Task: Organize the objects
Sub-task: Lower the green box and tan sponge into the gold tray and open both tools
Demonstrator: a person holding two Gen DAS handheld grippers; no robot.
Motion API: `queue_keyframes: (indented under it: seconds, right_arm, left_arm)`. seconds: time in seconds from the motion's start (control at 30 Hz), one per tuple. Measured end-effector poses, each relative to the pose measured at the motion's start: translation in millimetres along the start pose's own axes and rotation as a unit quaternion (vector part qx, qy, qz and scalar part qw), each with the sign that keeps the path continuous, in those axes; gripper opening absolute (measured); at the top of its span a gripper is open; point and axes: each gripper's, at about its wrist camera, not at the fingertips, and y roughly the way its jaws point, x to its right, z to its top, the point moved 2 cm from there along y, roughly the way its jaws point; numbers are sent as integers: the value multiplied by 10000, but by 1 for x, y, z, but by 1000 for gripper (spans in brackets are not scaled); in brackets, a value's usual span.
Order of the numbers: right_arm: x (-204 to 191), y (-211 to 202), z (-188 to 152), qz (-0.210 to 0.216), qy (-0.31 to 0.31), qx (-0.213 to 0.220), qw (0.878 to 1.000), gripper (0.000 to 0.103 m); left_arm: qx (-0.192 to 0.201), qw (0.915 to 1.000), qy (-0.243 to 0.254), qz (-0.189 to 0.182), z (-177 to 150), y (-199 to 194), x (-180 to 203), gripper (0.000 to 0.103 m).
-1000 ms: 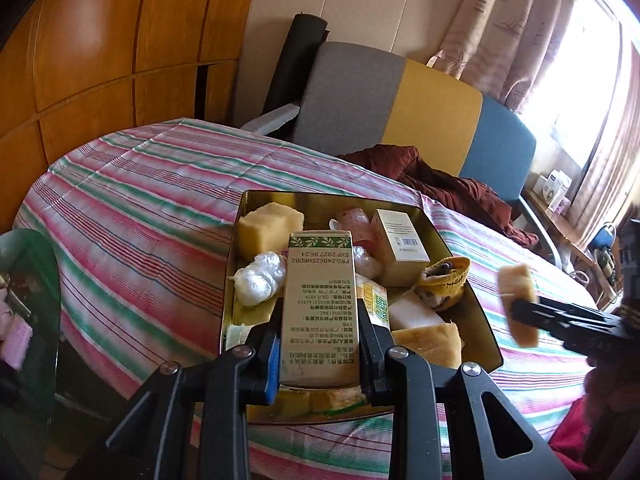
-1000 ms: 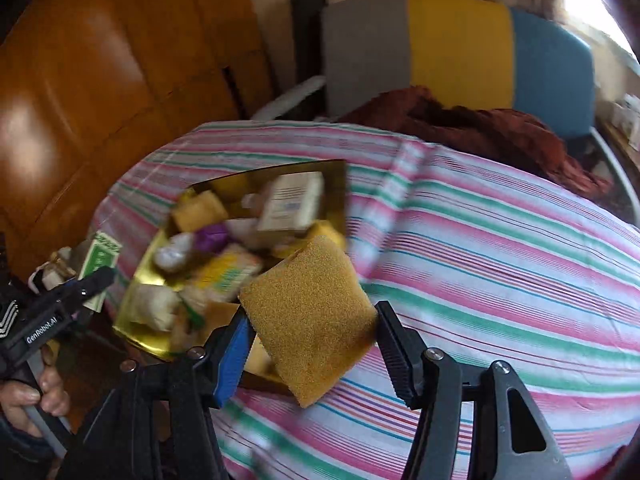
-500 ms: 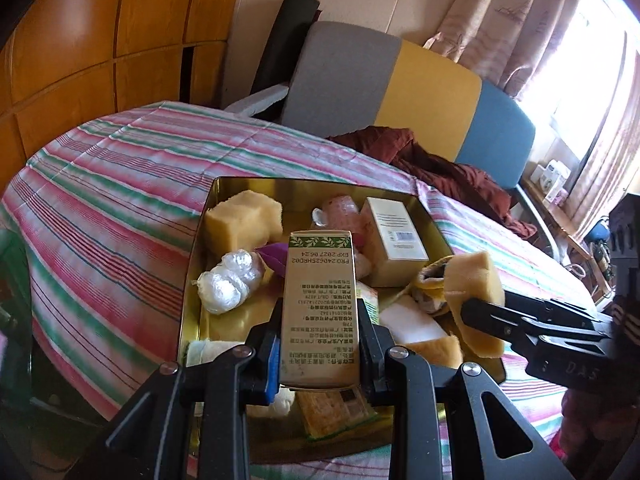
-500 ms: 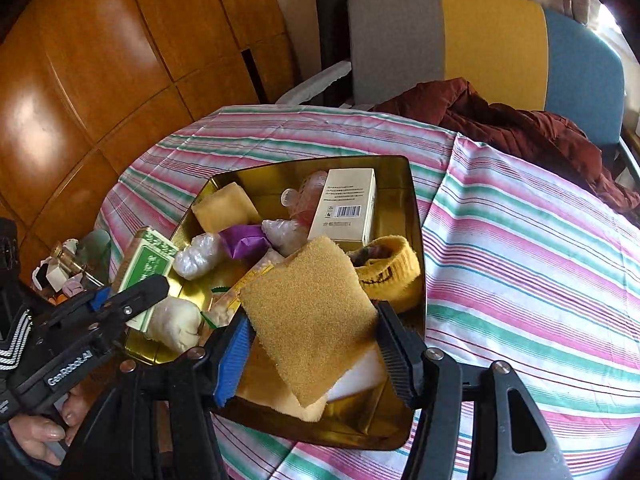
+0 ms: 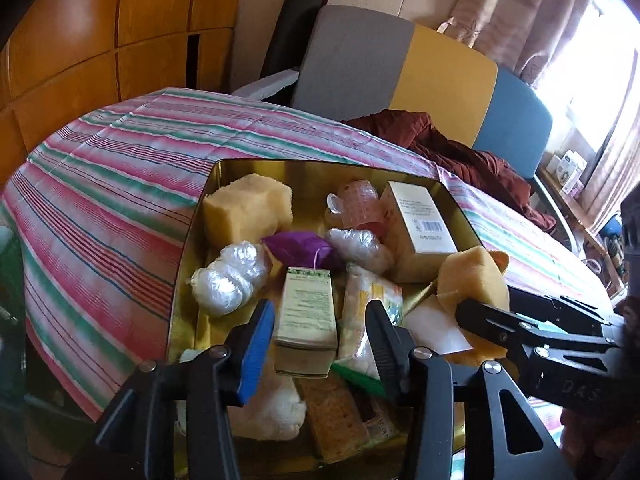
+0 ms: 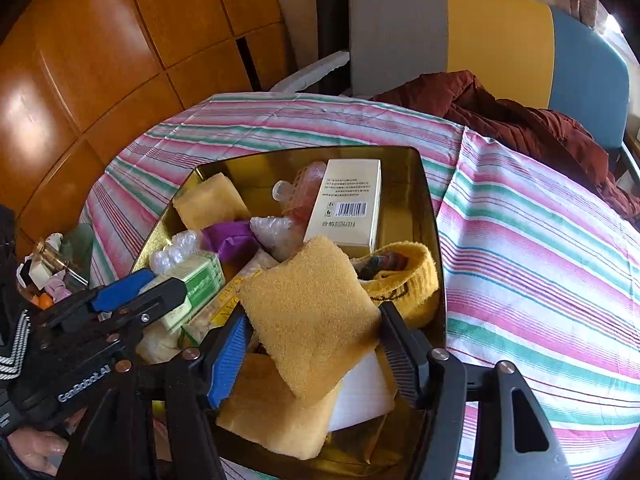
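The left gripper (image 5: 320, 332) hangs low over the near end of a gold tin (image 5: 248, 166). Its jaws are opening; the green-and-white box (image 5: 306, 312) lies between them with a gap on each side, no pad pressing on it, resting on the heap in the tin. Just below it lie a white wad (image 5: 276, 408) and a brown sponge (image 5: 332, 412), and to its right a clear packet (image 5: 368, 320).

The right gripper (image 6: 314, 344) is over the tin's near right corner, and its jaws are opening too. A yellow sponge (image 6: 312, 316) sits tilted between them, over a second yellow sponge (image 6: 276, 408) and a white block (image 6: 360, 396); whether the pads are touching it cannot be told. A hand (image 6: 36, 446) shows at the lower left of the right wrist view.

Farther in lie a yellow sock (image 6: 404, 276), two clear plastic bundles (image 5: 228, 276), a purple pouch (image 5: 300, 248), a pink cup (image 5: 356, 208), a cream carton (image 5: 420, 224) with a barcode and a large sponge block (image 5: 248, 208) at the far left corner.

The tin stands on a striped cloth (image 5: 100, 184) that covers the surface under it. Beyond are a dark red garment (image 6: 520, 120), a grey, yellow and blue chair back (image 6: 480, 28), wood panels (image 6: 100, 40) and curtains (image 5: 520, 12).
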Motion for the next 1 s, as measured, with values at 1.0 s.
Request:
queue_keyframes:
  seconds: [1.0]
  right_arm:
    - [-10, -2, -6, 51, -7, 249, 9997, 40]
  left_arm:
    - [367, 9991, 14, 194, -19, -44, -6, 55]
